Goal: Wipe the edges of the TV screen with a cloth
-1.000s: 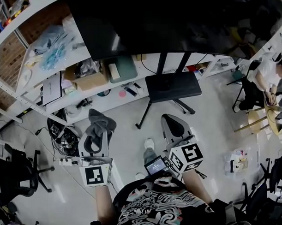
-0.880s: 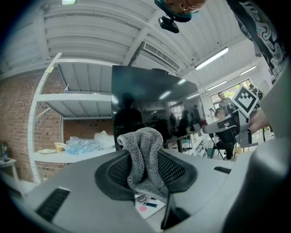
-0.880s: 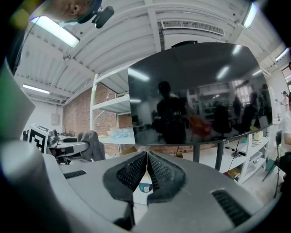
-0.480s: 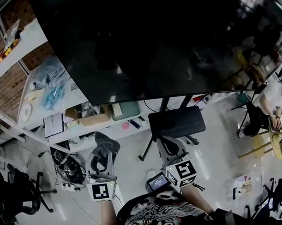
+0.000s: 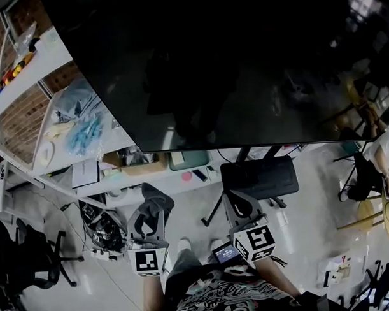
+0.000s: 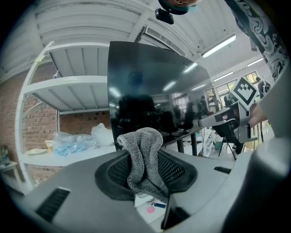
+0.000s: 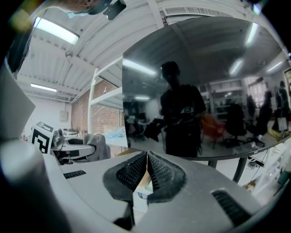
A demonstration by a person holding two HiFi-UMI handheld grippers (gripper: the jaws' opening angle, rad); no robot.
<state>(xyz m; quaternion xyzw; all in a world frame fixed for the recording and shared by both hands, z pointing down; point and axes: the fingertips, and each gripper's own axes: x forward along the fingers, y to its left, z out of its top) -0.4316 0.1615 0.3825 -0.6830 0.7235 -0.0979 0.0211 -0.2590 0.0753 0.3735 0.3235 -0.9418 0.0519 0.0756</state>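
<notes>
Cloth (image 6: 144,157): I am pinching this grey, fluffy cloth between the jaws of my left gripper (image 5: 147,218). Its folded top is sticking up past the pads, and it is hanging in the air near the screen's lower left corner, apart from the glass.
Right gripper (image 7: 146,170): I am holding it with its jaws pressed together and nothing between them, just beside the left one.
TV screen (image 5: 229,67): the big dark panel is standing in front of me, reflecting ceiling lights and a person's dark outline. In the head view its bottom edge is running above both grippers.
Stand (image 5: 259,178): a black base is sitting under the screen, beyond my right gripper.
Shelves (image 5: 25,59): white racking is standing at my left, carrying blue plastic bags (image 5: 85,131).
Chair (image 5: 26,253): a black office chair is standing well off to the left.
</notes>
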